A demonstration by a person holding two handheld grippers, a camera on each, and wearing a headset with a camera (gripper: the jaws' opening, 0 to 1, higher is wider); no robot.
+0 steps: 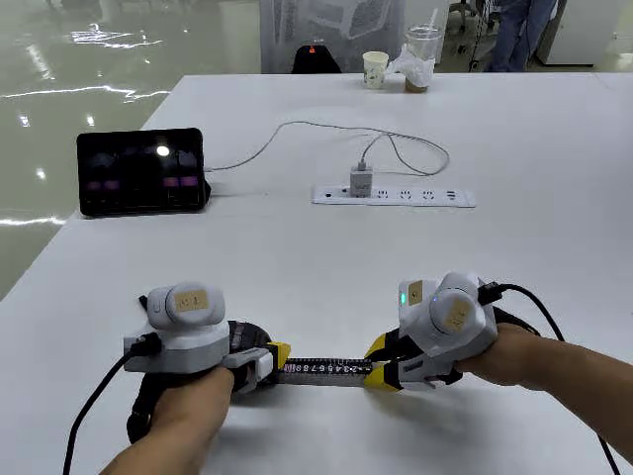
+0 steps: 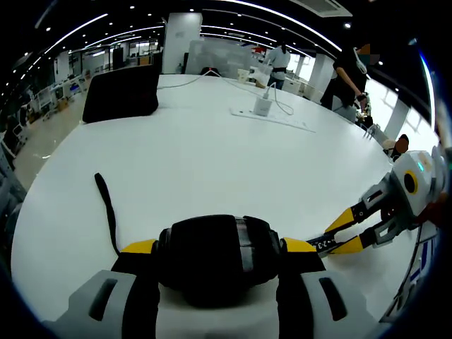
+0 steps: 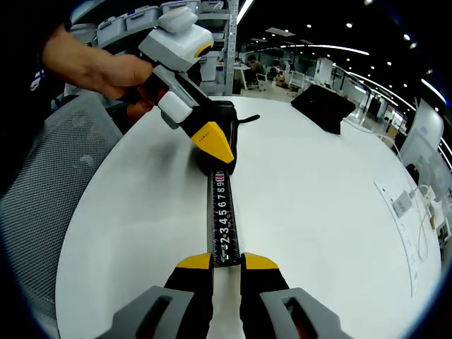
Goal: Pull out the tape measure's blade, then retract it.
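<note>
Tape measure (image 2: 215, 258): rounded, matte black, with a grey band, lying close to the near edge of a smooth white table (image 1: 297, 257); a thin black strap (image 2: 106, 205) lies beside it. The left gripper (image 1: 269, 361), yellow-tipped, is clenched around the tape measure. The blade (image 3: 224, 222), a flat black strip with white numerals, runs right along the tabletop. The right gripper (image 3: 226, 263) pinches its free end, jaws almost together. Bare tabletop extends beyond both grippers to a dark tablet (image 1: 141, 170) at far left and a white power strip (image 1: 396, 196) with a looping cable (image 1: 297, 127).
</note>
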